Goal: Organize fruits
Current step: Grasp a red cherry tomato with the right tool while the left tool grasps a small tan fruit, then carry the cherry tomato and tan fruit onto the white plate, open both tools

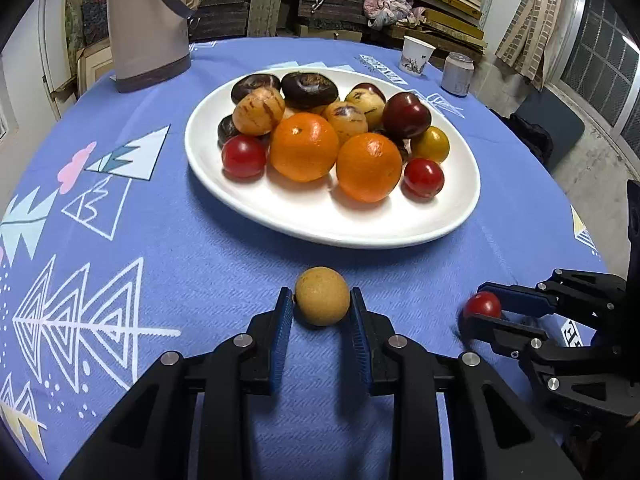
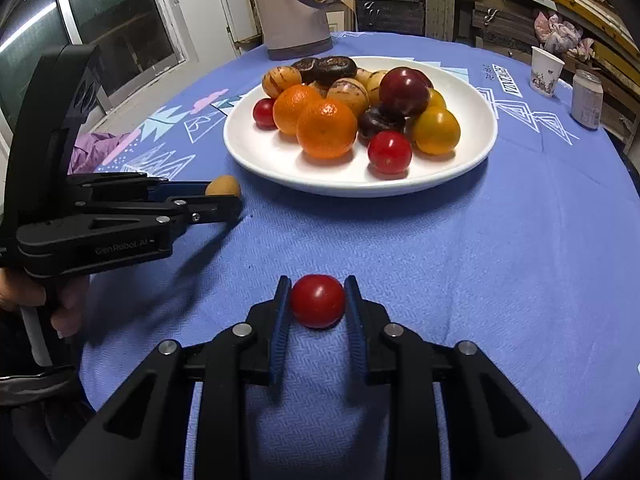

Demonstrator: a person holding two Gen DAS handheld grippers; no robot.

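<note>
My left gripper (image 1: pixel 321 300) is shut on a small tan round fruit (image 1: pixel 322 294), which rests on the blue patterned tablecloth just in front of the white plate (image 1: pixel 360 236). My right gripper (image 2: pixel 317 300) is shut on a small red tomato (image 2: pixel 318 300), also low on the cloth. Each gripper shows in the other's view: the right gripper (image 1: pixel 476 314) with the red tomato (image 1: pixel 483 305) at the right, the left gripper (image 2: pixel 236 196) with the tan fruit (image 2: pixel 223 186) at the left. The plate (image 2: pixel 320 186) is heaped with oranges, red and yellow tomatoes, striped tan fruits and dark purple fruits.
A tall beige jug (image 1: pixel 148 28) stands at the table's far left. A paper cup (image 1: pixel 416 54) and a drink can (image 1: pixel 457 74) stand at the far right. The round table's edge curves close on the right. A hand (image 2: pixel 24 292) grips the left gripper's handle.
</note>
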